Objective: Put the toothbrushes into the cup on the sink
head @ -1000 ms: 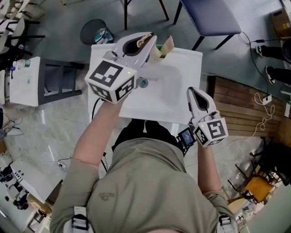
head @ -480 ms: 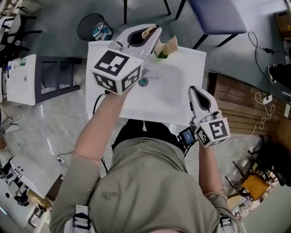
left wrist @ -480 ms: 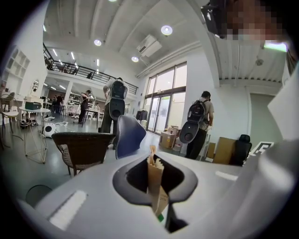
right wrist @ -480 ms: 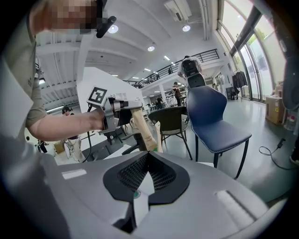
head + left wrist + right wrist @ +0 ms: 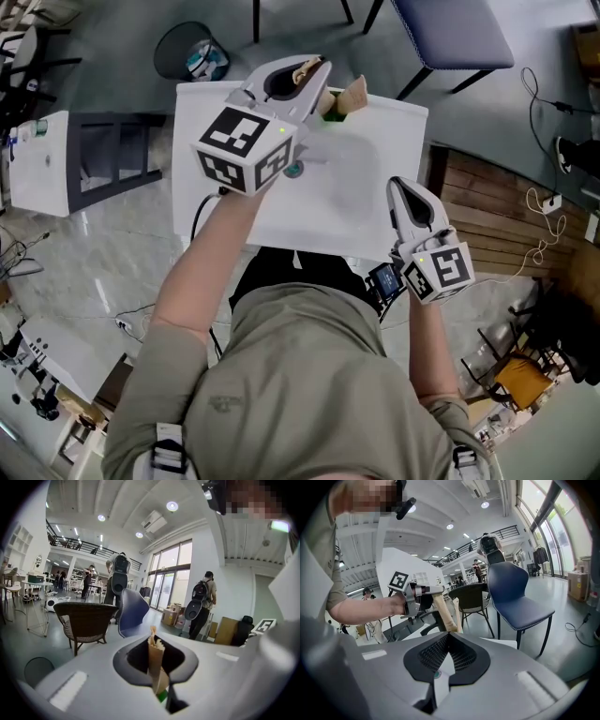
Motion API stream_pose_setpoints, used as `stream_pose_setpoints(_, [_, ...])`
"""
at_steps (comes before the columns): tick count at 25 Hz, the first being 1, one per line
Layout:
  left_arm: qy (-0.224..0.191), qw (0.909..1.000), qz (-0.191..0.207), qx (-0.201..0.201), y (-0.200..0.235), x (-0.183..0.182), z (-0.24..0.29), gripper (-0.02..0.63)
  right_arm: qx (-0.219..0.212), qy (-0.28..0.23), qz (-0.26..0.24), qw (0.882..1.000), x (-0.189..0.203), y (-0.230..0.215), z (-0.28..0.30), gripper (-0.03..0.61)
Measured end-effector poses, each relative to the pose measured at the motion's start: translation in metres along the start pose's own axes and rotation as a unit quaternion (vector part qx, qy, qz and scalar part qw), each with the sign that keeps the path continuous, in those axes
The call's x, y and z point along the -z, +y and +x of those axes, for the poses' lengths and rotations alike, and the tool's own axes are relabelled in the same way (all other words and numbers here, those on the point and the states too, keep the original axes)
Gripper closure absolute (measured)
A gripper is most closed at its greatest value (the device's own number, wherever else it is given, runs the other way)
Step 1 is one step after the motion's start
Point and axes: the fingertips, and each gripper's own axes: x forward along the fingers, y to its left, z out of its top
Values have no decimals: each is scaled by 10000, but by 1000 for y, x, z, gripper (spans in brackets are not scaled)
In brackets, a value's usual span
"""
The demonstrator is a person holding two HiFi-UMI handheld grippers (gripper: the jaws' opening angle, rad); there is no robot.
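Over white sink counter (image 5: 281,220), kept left tongs (image 5: 314,80) clamped on tan toothbrush (image 5: 154,660), advanced slightly toward far rim beside green vessel (image 5: 331,113), presumably the cup. Held right tongs (image 5: 405,192) pressed together, empty, unmoved. Judged insertion imminent, release pending.
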Motion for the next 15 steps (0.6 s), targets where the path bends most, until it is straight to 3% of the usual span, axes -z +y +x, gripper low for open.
stream_pose_setpoints(15, [210, 9996, 161, -110, 1, 16, 16, 606, -48, 87, 116, 9999, 11, -6, 7, 568])
